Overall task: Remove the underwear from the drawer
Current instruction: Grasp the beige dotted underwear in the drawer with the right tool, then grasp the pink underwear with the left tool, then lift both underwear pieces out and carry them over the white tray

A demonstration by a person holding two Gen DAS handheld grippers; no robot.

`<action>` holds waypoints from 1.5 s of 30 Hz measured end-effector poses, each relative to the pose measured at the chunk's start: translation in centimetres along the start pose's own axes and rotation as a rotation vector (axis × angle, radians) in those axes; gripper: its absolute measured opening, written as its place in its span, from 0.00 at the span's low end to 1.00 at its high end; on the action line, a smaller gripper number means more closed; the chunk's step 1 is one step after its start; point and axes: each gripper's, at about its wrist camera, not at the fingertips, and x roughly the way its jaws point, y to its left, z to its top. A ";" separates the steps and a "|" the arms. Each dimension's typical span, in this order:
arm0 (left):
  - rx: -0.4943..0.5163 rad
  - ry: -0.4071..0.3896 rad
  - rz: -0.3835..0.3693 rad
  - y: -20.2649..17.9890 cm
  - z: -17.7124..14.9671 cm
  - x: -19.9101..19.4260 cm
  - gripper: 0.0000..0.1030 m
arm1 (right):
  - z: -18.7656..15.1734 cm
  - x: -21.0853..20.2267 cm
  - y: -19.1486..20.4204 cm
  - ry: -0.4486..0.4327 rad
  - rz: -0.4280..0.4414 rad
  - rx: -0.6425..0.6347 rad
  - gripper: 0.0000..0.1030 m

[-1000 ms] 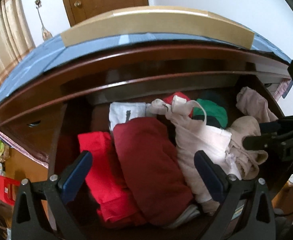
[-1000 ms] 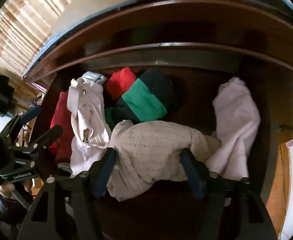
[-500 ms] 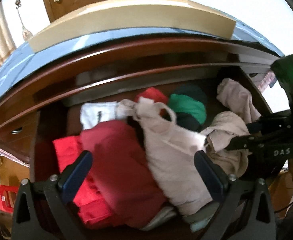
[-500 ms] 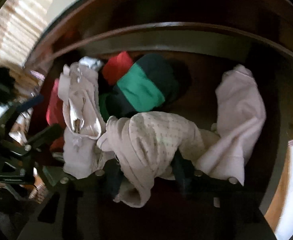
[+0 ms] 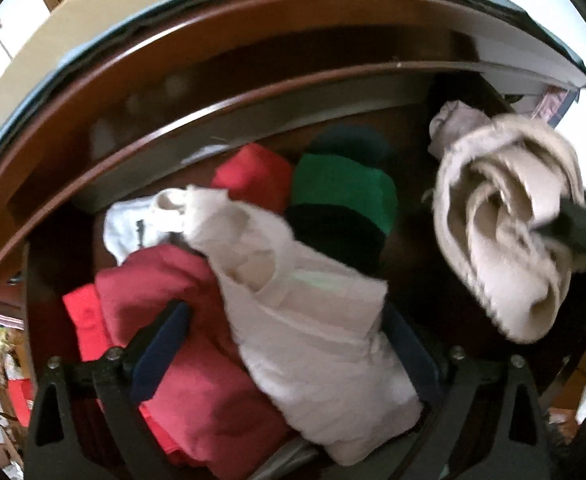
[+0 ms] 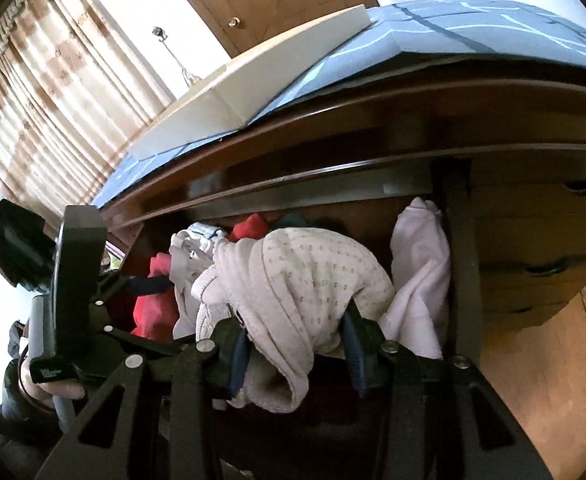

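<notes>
While the right gripper (image 6: 297, 344) clamps a bunched beige dotted underwear piece (image 6: 309, 276) between its blue pads, that garment hangs lifted above the open wooden drawer (image 5: 141, 156), its loose hem drooping below the fingers; the jaws closed onto it within the past second and now stand steady, pressed into the cloth. Item two: the left gripper (image 5: 289, 344), jaws wide though just narrowed a little, points steeply down into the drawer with a pale pink-white garment (image 5: 305, 312) lying between its blue pads (image 5: 161, 352); the pads do not visibly press it. Item three, drawer contents seen from the left wrist: a dark red folded garment (image 5: 197, 360) at the near left, under the left pad; a brighter red piece (image 5: 85, 328) beside it at the drawer's left wall; a small white item (image 5: 129, 228) behind these; a red bundle (image 5: 253, 176) and a green-and-dark bundle (image 5: 345, 204) toward the back; a pale pink crumpled garment (image 6: 421, 280) against the right wall. Item four: in the left view the held underwear appears at the upper right, blurred, raised clear of the pile. Item five, surroundings: a blue patterned mat (image 6: 453, 32) and a flat cream box (image 6: 261, 84) on the dresser top, striped curtains (image 6: 53, 100) at left, a wooden door (image 6: 277, 4) behind.
</notes>
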 end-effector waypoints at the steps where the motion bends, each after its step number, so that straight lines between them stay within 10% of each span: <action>1: -0.013 0.016 -0.018 0.1 0.2 0.3 0.89 | -0.1 0.2 0.2 -0.002 0.005 -0.001 0.42; 12: -0.048 -0.079 -0.163 1.7 -0.6 -0.6 0.49 | -0.8 -2.2 -0.1 -0.101 0.039 0.042 0.42; 32: -0.079 -0.460 -0.235 4.7 -4.3 -11.1 0.41 | 0.2 -6.7 5.0 -0.262 0.024 -0.087 0.42; 45: -0.058 -0.634 -0.133 10.1 -0.7 -19.0 0.41 | 8.7 -7.6 10.5 -0.382 -0.018 -0.273 0.42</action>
